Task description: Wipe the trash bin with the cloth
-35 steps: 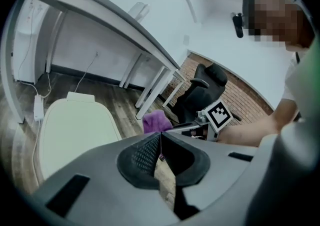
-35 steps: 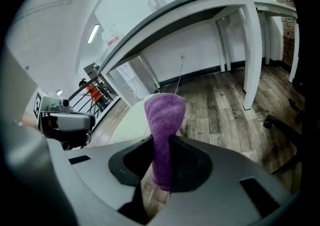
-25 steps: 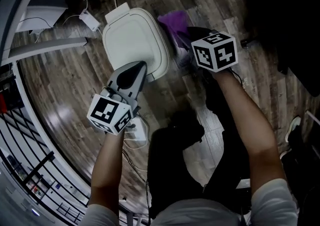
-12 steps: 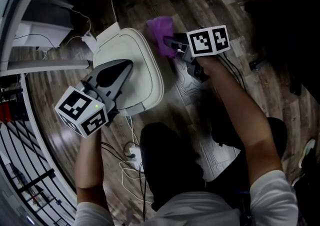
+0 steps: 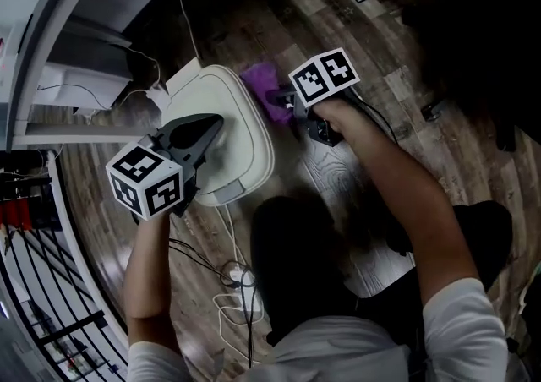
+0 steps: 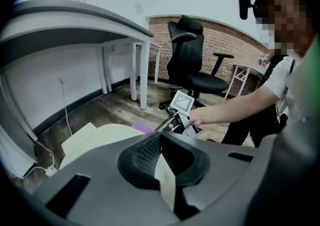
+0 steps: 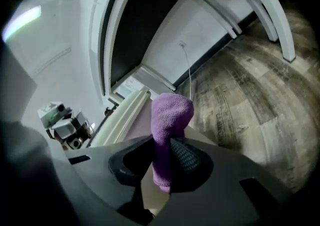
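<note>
The white trash bin [image 5: 232, 139] sits lid-down on the wood floor [image 5: 321, 8], a little left of centre in the upper half of the head view. The left gripper [image 5: 216, 123] hangs over its lid with jaws pressed together and nothing between them; whether it touches the lid I can't tell. At the bin's right edge, the right gripper [image 5: 277, 103] has its jaws clamped on a purple cloth [image 5: 259, 79], which bunches out past the tips just beside the rim.

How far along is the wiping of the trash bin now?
Done: the right gripper grips the purple cloth. In hand: it holds the cloth at the side of the trash bin, with the shut left gripper over it. Left: the wiping itself.
</note>
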